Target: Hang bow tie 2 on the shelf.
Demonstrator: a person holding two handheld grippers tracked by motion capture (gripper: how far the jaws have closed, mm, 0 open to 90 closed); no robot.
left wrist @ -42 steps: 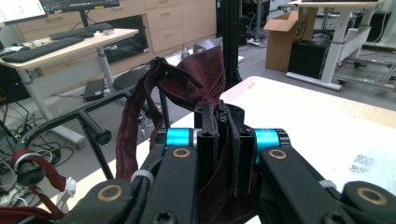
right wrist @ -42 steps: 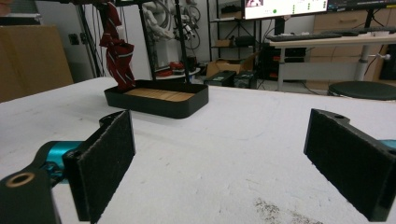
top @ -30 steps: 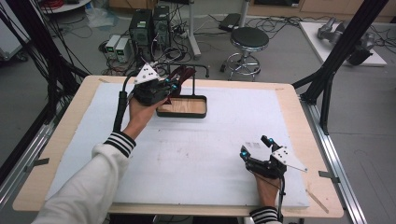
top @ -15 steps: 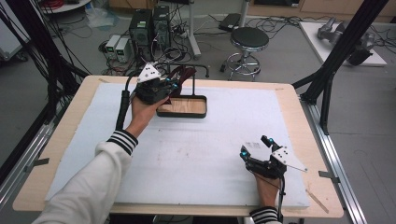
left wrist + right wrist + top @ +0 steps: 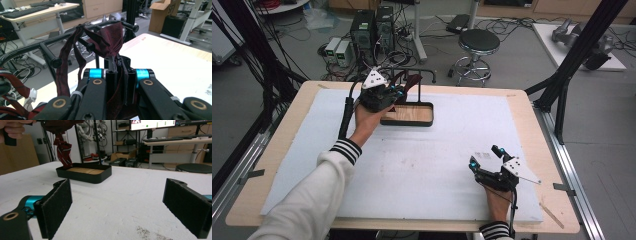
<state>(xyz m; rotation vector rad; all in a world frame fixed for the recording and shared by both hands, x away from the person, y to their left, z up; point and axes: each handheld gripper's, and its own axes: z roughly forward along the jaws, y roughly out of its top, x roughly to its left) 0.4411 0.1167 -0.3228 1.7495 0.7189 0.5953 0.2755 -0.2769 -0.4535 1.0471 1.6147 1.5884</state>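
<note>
Left tongs (image 5: pixel 117 75) clamped, right tongs (image 5: pixel 120 207) agape

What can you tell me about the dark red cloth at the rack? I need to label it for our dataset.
The dark red cloth is a soft fabric strip, maroon and suede-like in the left gripper view; the end seen in the right gripper view bears pale stripes. It is draped over the top bar and pegs of the black rack, one narrow band hanging in a loop, another part bunched and drawn down into the left gripper, whose jaws are shut on it. Its lower end hangs over the rack's tray; whether it touches the tray is unclear.
</note>
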